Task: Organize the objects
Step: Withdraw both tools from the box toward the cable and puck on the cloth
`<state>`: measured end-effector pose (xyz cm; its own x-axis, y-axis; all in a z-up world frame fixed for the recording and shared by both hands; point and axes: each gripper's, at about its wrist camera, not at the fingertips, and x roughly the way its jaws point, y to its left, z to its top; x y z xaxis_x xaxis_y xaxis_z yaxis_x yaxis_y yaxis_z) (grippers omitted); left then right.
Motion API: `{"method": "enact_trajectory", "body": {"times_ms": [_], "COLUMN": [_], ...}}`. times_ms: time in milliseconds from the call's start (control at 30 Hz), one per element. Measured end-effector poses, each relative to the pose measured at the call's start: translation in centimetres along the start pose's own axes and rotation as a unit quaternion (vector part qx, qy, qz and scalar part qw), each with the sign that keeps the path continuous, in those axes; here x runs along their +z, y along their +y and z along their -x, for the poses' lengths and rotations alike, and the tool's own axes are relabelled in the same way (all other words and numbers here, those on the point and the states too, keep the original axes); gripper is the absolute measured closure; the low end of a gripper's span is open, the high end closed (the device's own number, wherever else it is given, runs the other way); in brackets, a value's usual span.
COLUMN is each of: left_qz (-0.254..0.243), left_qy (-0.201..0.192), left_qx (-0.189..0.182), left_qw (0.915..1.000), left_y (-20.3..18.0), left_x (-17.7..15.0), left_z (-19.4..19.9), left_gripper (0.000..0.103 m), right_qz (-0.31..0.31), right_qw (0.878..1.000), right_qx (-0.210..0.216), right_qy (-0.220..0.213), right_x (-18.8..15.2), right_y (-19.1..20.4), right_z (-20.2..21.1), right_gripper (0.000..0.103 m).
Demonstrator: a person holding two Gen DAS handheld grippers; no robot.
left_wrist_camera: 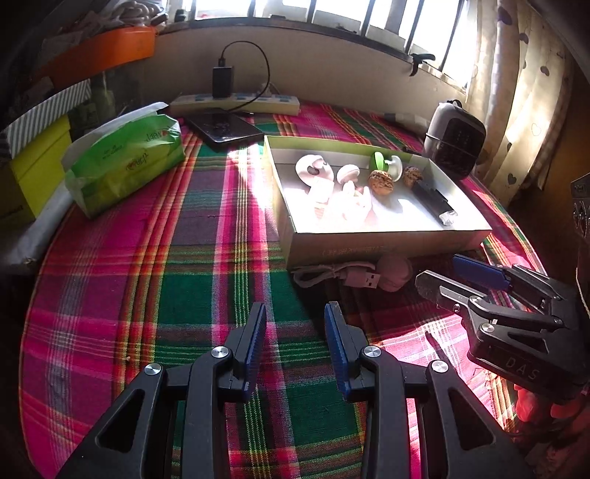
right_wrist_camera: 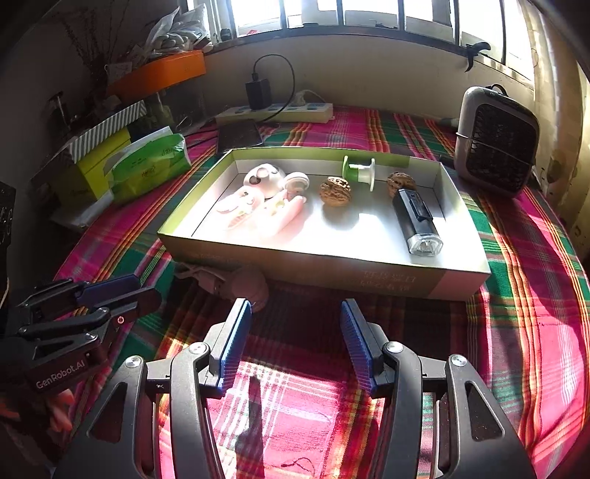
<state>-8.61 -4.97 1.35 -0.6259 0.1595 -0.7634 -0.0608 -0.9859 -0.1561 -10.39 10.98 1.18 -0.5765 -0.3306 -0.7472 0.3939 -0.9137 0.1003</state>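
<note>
- Shallow open box lies on the plaid-covered surface, ahead of both claws and apart from them; from the right wrist view it sits just beyond the fingertips, from the left wrist view ahead and to the right
- Inside the box: a heap of pale pink and white pieces at the left end; two brown walnuts near the middle and back; a green and white spool by the back wall; a black flashlight with a clear head at the right end, lying flat
- Against the box's front wall, outside it, lie a white USB cable and a round pink thing; both rest on the cloth, in the box's shadow
- Right claw is parted about halfway, its blue ribbed pads facing each other with only cloth showing between them; it grasps nothing and touches nothing; the pink thing lies just beyond its left fingertip
- Left claw is parted, narrower than the right; nothing between its pads; it hangs over bare cloth, well left of the cable
- Further out: a green tissue pack to the left; a dark phone and a white power strip with a black charger behind the box; a small grey fan at the right; a barred window beyond
</note>
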Motion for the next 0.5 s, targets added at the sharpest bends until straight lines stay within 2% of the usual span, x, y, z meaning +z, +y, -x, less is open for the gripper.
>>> {"method": "enact_trajectory", "body": {"times_ms": [200, 500], "left_qz": [-0.006, -0.021], "left_qy": [0.005, 0.012], "left_qx": [-0.002, -0.011], "left_qw": [1.0000, 0.9996], "left_y": [0.6, 1.0], "left_x": [0.3, 0.8], "left_z": [-0.5, -1.2], "left_gripper": [0.072, 0.072], "right_qz": [-0.003, -0.021], "right_qw": [1.000, 1.000], "right_qx": [0.008, -0.001], "right_qy": [0.010, 0.019], "right_x": [0.4, 0.8], "right_y": [1.0, 1.3], "right_z": [-1.0, -2.2], "right_gripper": [0.051, 0.051]}}
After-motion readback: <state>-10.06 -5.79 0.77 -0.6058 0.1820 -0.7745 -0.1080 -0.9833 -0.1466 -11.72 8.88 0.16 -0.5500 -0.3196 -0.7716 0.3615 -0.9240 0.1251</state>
